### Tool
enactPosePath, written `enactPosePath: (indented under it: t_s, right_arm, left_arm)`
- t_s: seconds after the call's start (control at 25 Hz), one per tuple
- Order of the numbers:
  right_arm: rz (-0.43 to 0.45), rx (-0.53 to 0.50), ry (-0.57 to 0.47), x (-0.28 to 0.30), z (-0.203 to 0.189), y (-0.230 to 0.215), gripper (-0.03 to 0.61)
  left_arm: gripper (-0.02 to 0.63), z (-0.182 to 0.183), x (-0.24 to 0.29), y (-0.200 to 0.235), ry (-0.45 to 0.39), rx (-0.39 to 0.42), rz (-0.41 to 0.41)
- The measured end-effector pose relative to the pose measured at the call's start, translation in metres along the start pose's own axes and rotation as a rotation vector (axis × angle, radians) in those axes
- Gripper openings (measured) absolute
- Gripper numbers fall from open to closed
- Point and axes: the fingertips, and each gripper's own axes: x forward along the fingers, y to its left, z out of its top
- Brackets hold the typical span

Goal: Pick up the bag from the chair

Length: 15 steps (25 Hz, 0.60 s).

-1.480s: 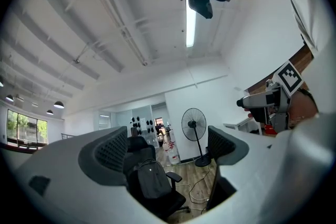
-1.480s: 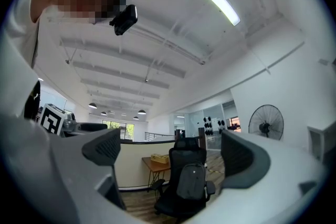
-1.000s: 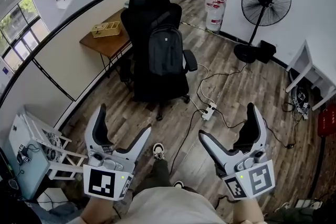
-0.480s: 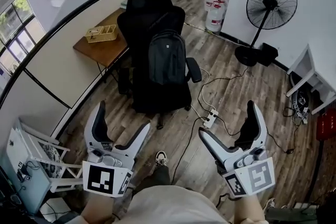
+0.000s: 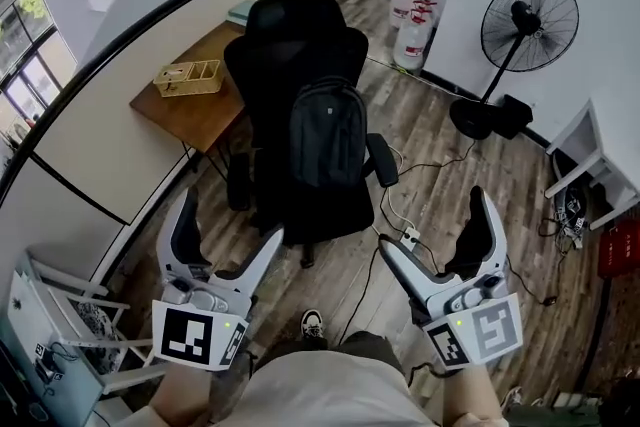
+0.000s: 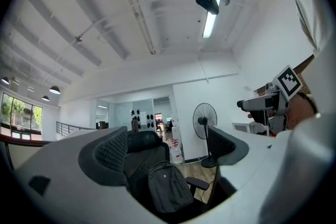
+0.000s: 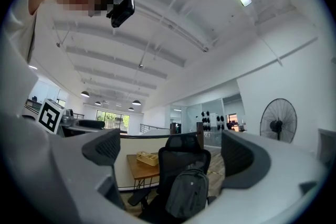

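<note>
A dark grey backpack (image 5: 327,137) stands upright on the seat of a black office chair (image 5: 290,45), leaning against its backrest. My left gripper (image 5: 228,220) is open at the lower left, well short of the chair. At the lower right my right gripper (image 5: 432,221) is open too, nothing between its jaws. The backpack (image 6: 168,187) shows between the left jaws in the left gripper view, and the bag (image 7: 188,192) with the chair (image 7: 182,160) shows between the right jaws in the right gripper view.
A wooden desk (image 5: 190,105) with a yellow tray (image 5: 187,76) stands left of the chair against a low wall. A standing fan (image 5: 525,25), water bottles (image 5: 413,15), and a power strip (image 5: 409,236) with cables lie on the wood floor at right. A white rack (image 5: 60,335) is at lower left.
The chair and backpack have come nearer and lower in the head view as the person steps forward. Both grippers stay open, held in front.
</note>
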Motion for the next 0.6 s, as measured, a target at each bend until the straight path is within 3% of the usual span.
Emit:
enactPosePath:
  t_s: [0.2,0.6]
  right_arm:
    - [0.033,-0.047,0.037,0.041,-0.015,0.007,0.598]
    - [0.013,-0.017,0.077,0.106,-0.051,-0.042,0.598]
  left_arm:
    - [0.454,-0.012,0.028,0.028,0.003,-0.013,-0.002]
    - [0.454,-0.039,0.096,0.050,0.018,-0.006,-0.006]
